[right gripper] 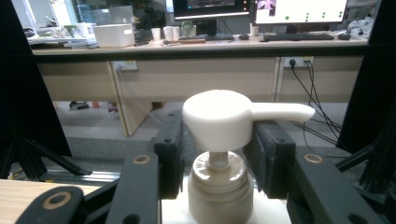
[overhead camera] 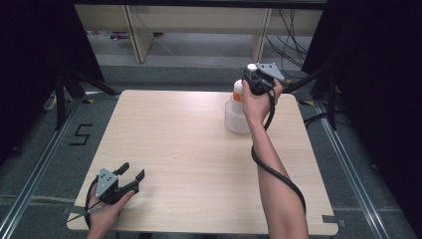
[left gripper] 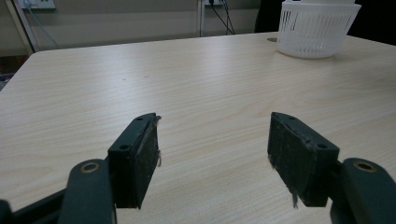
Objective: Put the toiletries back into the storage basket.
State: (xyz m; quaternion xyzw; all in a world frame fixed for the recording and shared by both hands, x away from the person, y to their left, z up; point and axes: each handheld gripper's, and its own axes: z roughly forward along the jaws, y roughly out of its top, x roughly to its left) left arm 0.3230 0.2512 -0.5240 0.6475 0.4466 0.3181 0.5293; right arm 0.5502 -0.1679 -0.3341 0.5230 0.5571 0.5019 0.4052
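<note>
A white pump bottle [overhead camera: 238, 92] with an orange label stands upright in a white slotted basket [overhead camera: 234, 121] at the table's far right. My right gripper [overhead camera: 252, 75] comes at it from the near side, shut on its top. In the right gripper view the two jaws press against both sides of the pump head [right gripper: 217, 116], whose spout points right. My left gripper [overhead camera: 133, 170] rests near the table's front left corner, open, with nothing between its jaws. The left gripper view has the left gripper [left gripper: 212, 154] over bare wood and the basket [left gripper: 317, 32] far off at the upper right.
The light wooden table [overhead camera: 189, 149] carries nothing besides the basket. Black curtains and stand legs [overhead camera: 64, 89] flank it on both sides. A desk with monitors [right gripper: 210, 9] stands beyond the far edge. The right gripper's cable [overhead camera: 271, 169] hangs along the person's forearm.
</note>
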